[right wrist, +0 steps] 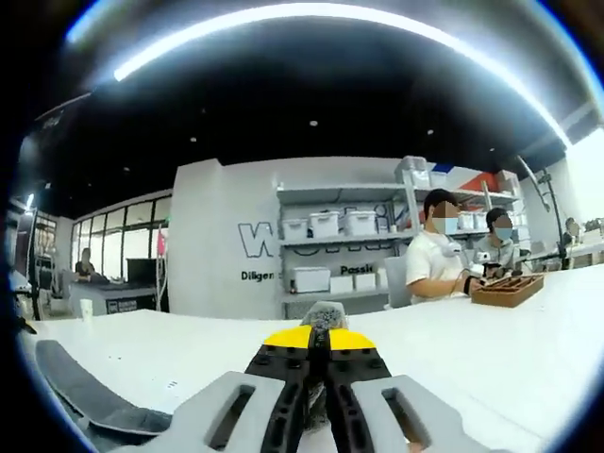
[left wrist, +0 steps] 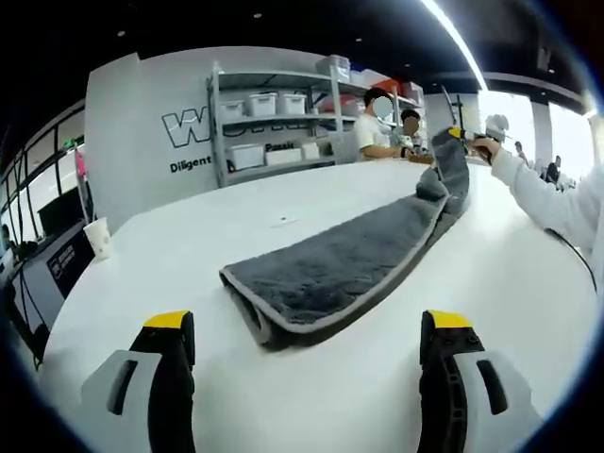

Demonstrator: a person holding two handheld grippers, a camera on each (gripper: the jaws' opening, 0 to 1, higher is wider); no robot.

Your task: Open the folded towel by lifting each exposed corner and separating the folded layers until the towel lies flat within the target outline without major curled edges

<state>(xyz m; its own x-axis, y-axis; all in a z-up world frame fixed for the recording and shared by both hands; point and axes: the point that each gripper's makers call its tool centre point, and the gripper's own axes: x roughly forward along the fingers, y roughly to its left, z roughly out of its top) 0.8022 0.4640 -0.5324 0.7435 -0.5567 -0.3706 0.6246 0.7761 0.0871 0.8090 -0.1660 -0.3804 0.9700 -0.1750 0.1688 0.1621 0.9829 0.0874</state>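
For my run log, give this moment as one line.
left gripper open, idle | right gripper shut on towel corner, lifted | towel partly folded

Towel (left wrist: 349, 264) lies on the table (left wrist: 189, 245), folded end nearest the left gripper (left wrist: 310, 344), running away toward the far right, where its far end is lifted off the surface at the right gripper (left wrist: 462, 137). Paper cup (left wrist: 98, 236) stands at the table's left edge. Shelving (left wrist: 274, 123) stands behind the table, two seated people (left wrist: 389, 127) to its right.
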